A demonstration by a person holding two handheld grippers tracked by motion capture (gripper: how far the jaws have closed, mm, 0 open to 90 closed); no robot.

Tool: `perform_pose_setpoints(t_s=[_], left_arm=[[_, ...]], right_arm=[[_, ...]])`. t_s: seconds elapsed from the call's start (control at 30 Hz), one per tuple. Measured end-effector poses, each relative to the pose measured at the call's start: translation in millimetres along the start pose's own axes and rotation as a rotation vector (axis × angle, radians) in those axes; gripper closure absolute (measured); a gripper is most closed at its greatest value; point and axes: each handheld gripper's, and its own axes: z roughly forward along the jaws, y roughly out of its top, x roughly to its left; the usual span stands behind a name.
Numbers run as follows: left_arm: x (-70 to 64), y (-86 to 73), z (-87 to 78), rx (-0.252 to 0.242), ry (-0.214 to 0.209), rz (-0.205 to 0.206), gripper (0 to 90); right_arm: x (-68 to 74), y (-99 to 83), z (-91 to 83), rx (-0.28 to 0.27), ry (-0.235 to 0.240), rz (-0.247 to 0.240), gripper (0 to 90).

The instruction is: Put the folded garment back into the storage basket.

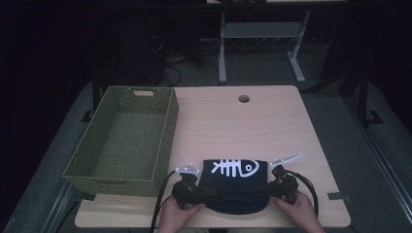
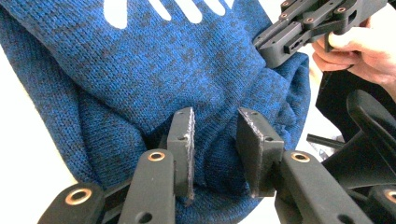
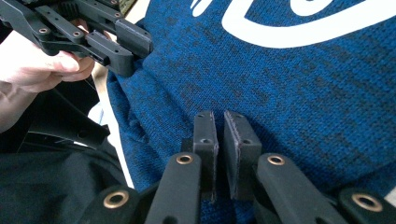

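Blue knitted sweater (image 1: 235,187) with a white fish-skeleton print lies folded at the near edge of the wooden desk (image 1: 272,121), beside an olive woven basket (image 1: 127,138). The left gripper (image 2: 215,140) has its jaws partly open, a bunched fold between them. The right gripper (image 3: 220,135) has its jaws almost closed over the knit
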Motion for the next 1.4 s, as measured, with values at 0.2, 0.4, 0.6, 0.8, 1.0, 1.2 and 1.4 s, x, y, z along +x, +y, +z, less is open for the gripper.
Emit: perform_pose_setpoints(t_s=[0.2,0.4,0.6,0.8,1.0,1.2,1.4], left_arm=[[-1.0,1.6,-4.0,-0.022,-0.006,-0.01,66.3],[-2.3,10.8,-17.2,-0.097,0.013,-0.013,65.5],[3.4,16.5,-20.8,-0.153,0.067,-0.042,64.6],[13.2,15.6,-20.4,-0.175,0.127,-0.074,60.4],[22.3,10.5,-19.5,-0.173,0.157,-0.128,52.4],[24.8,9.0,-15.6,-0.158,0.171,-0.155,45.3],[29.1,7.7,-10.5,-0.142,0.168,-0.182,42.3]], right_arm=[[0.5,1.4,-0.6,0.002,0.001,-0.007,79.3],[5.4,4.5,-14.4,-0.049,-0.023,-0.025,69.9],[-1.8,3.2,-32.4,-0.104,-0.081,0.003,66.4],[-12.4,-2.0,-41.5,-0.13,-0.147,0.051,60.1],[-19.8,-1.9,-38.3,-0.137,-0.179,0.074,54.6],[-24.1,-1.0,-32.8,-0.137,-0.194,0.089,51.1],[-26.4,-1.2,-32.1,-0.136,-0.199,0.106,50.7]])
